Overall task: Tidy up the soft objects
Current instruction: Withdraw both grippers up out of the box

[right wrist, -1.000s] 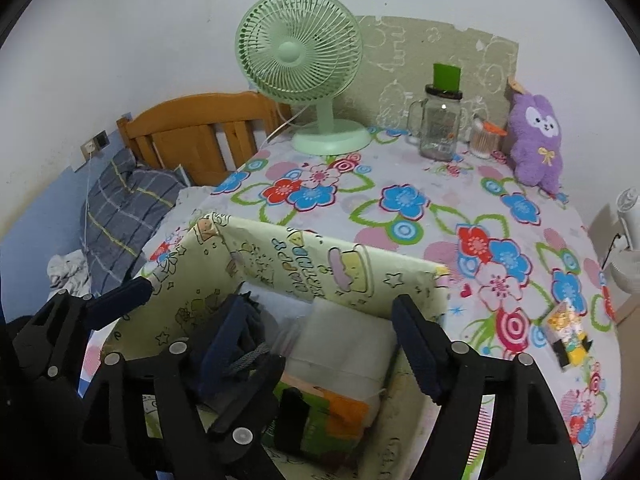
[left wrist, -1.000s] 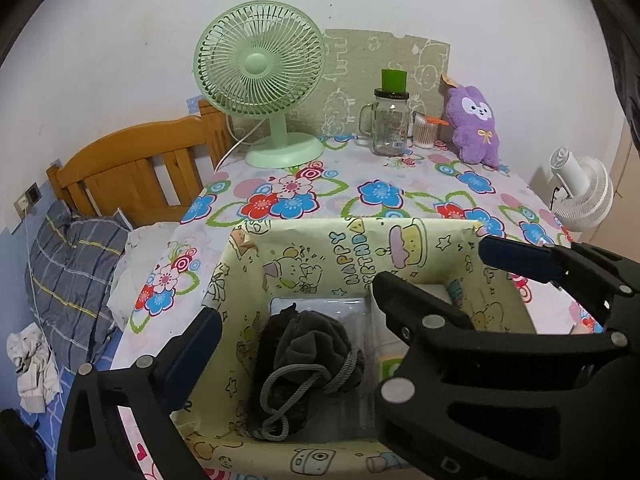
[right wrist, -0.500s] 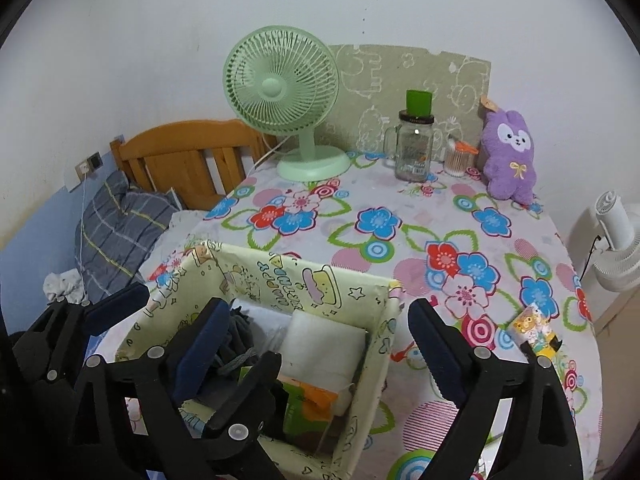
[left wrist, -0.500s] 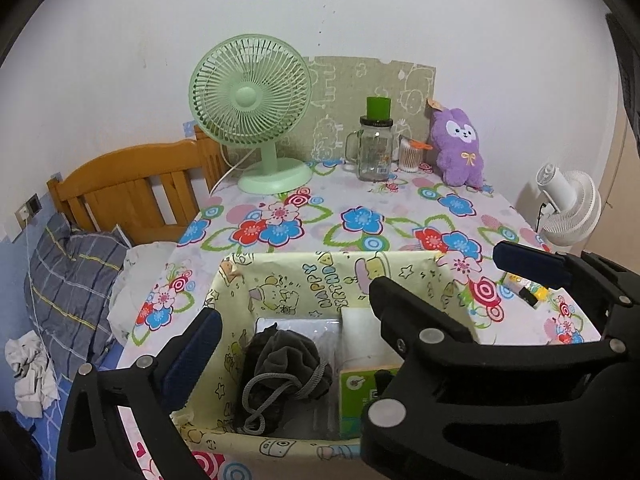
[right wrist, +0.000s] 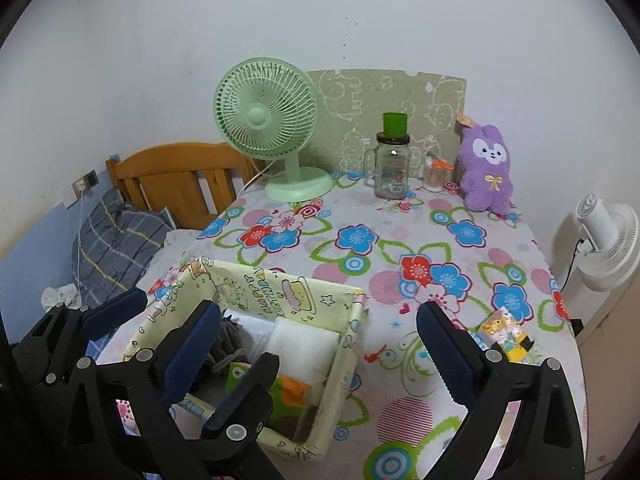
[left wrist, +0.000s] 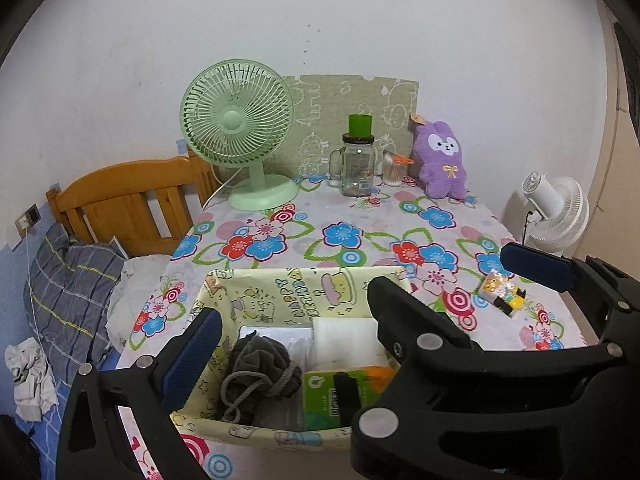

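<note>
Left wrist view: the left gripper (left wrist: pixel 296 336) gapes wide and empty above the yellow fabric basket (left wrist: pixel 256 296), which holds a grey drawstring pouch (left wrist: pixel 256 364), white pad (left wrist: pixel 344 340) and green tissue pack (left wrist: pixel 324 396).

Right wrist view: the right gripper (right wrist: pixel 320 344), jaws just opened wide, holds nothing beside the basket (right wrist: pixel 280 284); a small tissue packet (right wrist: pixel 506 336) lies on the floral tablecloth (right wrist: pixel 360 240).

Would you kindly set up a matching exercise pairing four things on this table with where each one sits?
Things:
1. purple plush toy
2. green fan
3. grey drawstring pouch
4. small yellow packet

Places:
A. inside the patterned storage box
B. back right corner of the table
C. back left, by the wooden headboard
D. on the tablecloth to the right of the box

Pairs: 1-B, 2-C, 3-A, 4-D
</note>
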Available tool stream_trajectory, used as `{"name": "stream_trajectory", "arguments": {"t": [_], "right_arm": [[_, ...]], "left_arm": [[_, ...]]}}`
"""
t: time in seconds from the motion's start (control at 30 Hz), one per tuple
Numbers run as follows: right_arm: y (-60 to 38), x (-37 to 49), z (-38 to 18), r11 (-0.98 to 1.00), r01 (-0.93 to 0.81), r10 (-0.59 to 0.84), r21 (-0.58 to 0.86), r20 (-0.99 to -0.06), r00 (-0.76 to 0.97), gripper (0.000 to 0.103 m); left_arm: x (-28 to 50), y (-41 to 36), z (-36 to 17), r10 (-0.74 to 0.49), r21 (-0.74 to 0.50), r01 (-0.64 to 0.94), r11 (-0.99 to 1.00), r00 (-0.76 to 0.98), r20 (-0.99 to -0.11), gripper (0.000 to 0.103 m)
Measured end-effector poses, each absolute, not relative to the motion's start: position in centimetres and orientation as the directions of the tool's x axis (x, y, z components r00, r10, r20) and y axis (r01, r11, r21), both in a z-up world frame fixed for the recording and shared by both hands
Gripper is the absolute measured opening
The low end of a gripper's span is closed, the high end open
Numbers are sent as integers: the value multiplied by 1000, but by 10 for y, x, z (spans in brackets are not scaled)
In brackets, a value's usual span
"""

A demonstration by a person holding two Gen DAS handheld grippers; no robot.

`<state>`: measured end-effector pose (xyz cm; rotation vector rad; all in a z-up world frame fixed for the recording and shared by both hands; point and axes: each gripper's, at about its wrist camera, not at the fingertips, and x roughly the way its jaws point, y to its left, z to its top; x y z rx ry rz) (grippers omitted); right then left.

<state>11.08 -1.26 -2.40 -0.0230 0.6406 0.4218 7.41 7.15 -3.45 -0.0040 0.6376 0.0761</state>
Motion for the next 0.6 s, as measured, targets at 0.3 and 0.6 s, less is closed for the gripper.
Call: {"name": "stream_trajectory", "arguments": {"t": [0.3, 0.6], "right_arm": [[-35, 99, -18, 929, -359, 346, 93, -561, 752, 100], [-65, 90, -15, 941, -325, 322, 92, -542, 776, 100]], "left_arm": [[68, 50, -30, 39, 9, -42, 999, 803, -594, 103], [62, 22, -27, 14, 7, -12, 1000, 815, -579, 103]]}}
